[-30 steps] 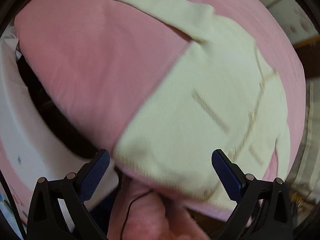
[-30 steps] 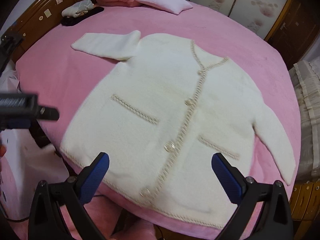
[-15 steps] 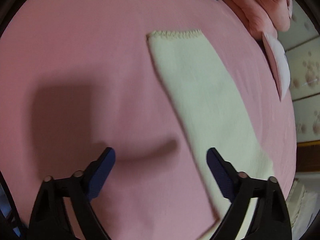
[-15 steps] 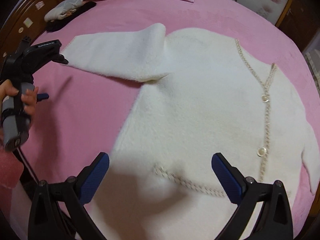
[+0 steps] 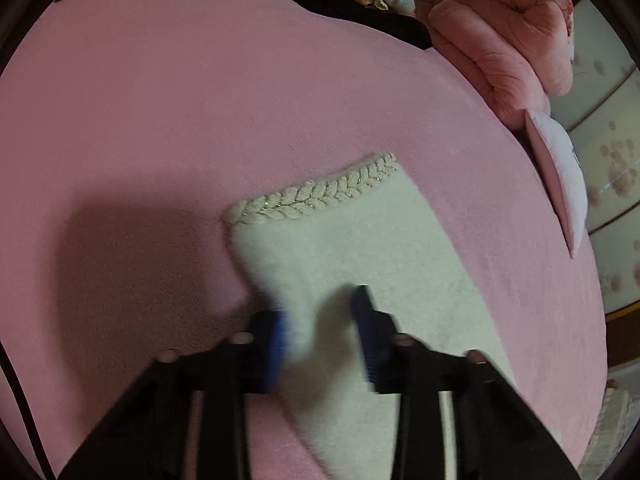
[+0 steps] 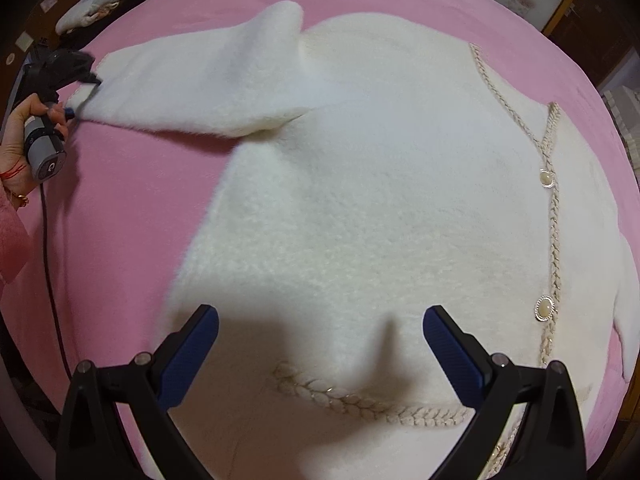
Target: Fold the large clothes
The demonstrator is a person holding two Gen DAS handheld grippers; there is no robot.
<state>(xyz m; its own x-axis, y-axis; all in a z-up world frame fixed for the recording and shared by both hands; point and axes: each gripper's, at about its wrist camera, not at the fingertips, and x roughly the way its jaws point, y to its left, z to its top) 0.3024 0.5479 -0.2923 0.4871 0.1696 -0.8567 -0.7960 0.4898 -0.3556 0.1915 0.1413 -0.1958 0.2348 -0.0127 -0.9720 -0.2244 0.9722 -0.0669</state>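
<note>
1. Cardigan (image 6: 360,200) lies flat, front up, on the pink bed (image 6: 140,208) — spread out so each part can be folded over in turn.
2. Left gripper (image 5: 320,332) has just been closing; its jaws now pinch the near edge of the sleeve (image 5: 352,248), just behind the braided cuff (image 5: 312,196). Gripping near the end gives control of the whole sleeve length.
3. Right gripper (image 6: 320,344) hovers over the body near the pocket braid (image 6: 368,404), jaws wide apart, nothing between them — likely ready to pin or grab the side panel.
4. Likely next: sleeve folds across the chest.
5. Risk: fluffy knit slips from a shallow pinch.
</note>
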